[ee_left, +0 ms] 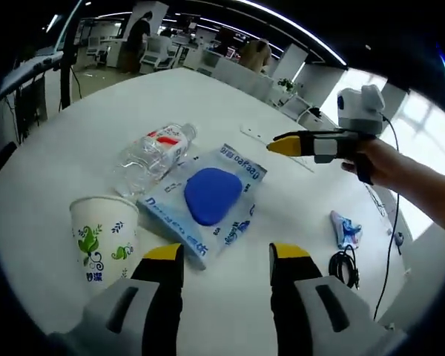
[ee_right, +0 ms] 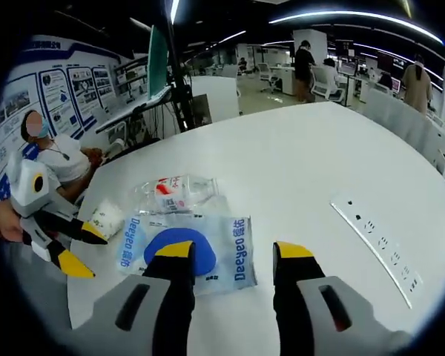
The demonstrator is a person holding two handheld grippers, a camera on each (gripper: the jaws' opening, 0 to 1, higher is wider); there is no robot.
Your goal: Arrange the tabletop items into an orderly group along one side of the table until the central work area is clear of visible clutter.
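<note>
Reading "Deeyeo" on blue tissue pack (ee_right: 185, 252), red-labelled bottle (ee_right: 174, 194)

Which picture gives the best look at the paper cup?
The left gripper view: the paper cup stands upright, close, its leaf print plain. In the right gripper view the cup is small and partly hidden behind the left gripper.

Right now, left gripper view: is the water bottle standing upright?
No. The water bottle lies on its side on the table, beside the blue-printed packet and behind the upright paper cup.

Open office w/ desks (ee_right: 282, 74), ceiling strip lights (ee_right: 356, 18), wall posters (ee_right: 59, 93).
</note>
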